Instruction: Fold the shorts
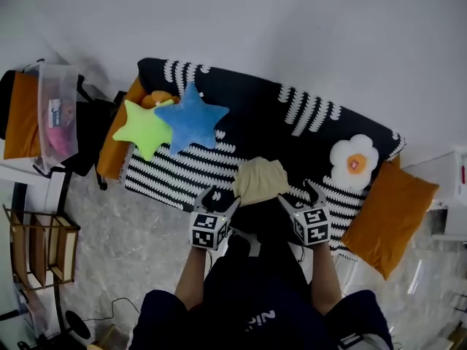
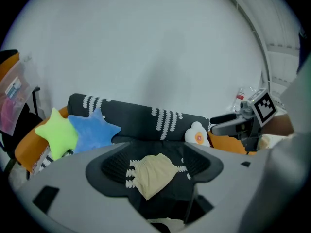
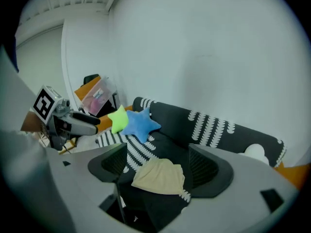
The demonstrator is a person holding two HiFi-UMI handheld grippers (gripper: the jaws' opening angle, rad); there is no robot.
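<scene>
The shorts (image 1: pixel 260 180) are seen bundled on the sofa (image 1: pixel 277 115), and folding is judged nearly done. The left gripper (image 1: pixel 217 199) and right gripper (image 1: pixel 300 197) are held with jaws apart, empty; only a last smoothing seems called for.

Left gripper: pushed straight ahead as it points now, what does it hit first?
Probably the beige shorts, lying on the sofa seat, framed between the open jaws of the left gripper. Depth is unclear, so it may touch the seat just short of them.

Shorts (image 1: pixel 260 180), star cushions (image 1: pixel 191 119) on sofa (image 1: pixel 263 115)
</scene>
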